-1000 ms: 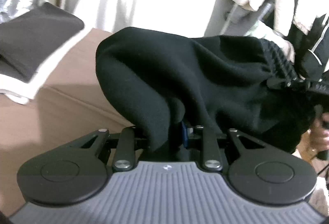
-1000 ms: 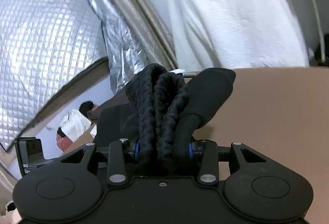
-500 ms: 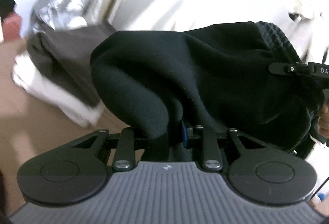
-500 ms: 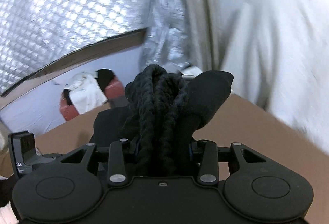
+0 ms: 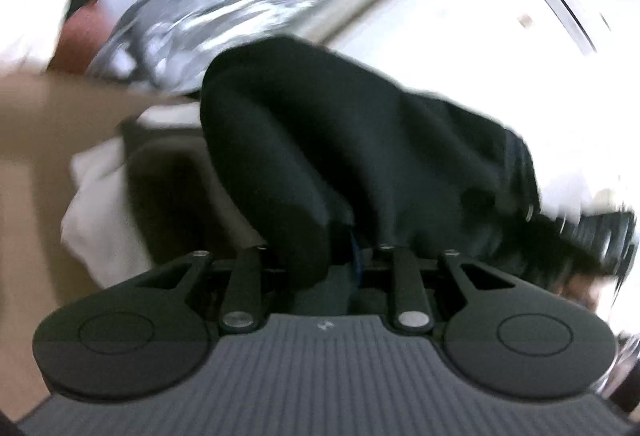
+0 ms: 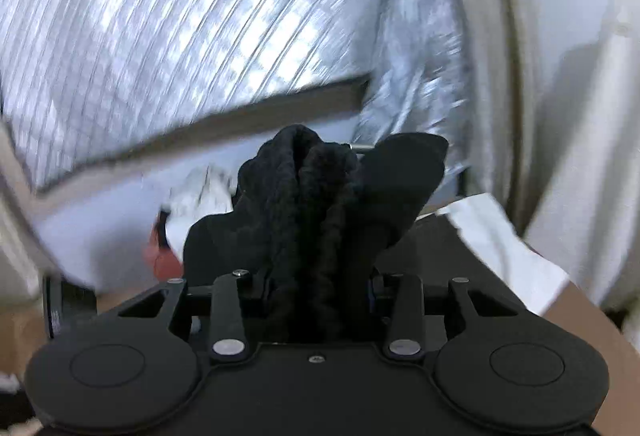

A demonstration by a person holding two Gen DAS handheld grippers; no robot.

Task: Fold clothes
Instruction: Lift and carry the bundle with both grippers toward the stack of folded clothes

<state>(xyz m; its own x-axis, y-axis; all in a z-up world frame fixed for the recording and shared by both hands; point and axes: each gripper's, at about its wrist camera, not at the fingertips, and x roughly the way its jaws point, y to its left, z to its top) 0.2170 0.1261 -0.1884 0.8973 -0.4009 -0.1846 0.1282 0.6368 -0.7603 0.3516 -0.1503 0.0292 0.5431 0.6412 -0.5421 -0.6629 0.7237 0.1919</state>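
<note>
A black garment [image 5: 340, 156] hangs bunched between both grippers, held in the air. My left gripper [image 5: 320, 256] is shut on a fold of its smooth fabric. My right gripper [image 6: 316, 276] is shut on its ribbed knit edge [image 6: 308, 196], which stands up in thick folds between the jaws. In the left wrist view the right gripper [image 5: 600, 232] shows blurred at the far right end of the garment. The fingertips of both grippers are hidden by the cloth.
A folded pile of dark grey and white clothes [image 5: 132, 188] lies on the brown table [image 5: 36, 140]; it also shows in the right wrist view [image 6: 500, 236]. Silver quilted foil [image 6: 180, 36] covers the wall behind. A white sheet [image 6: 580, 116] hangs at right.
Both grippers have swung round to the left with the black garment still held; the folded pile has come closer under it. Both views are motion-blurred.
</note>
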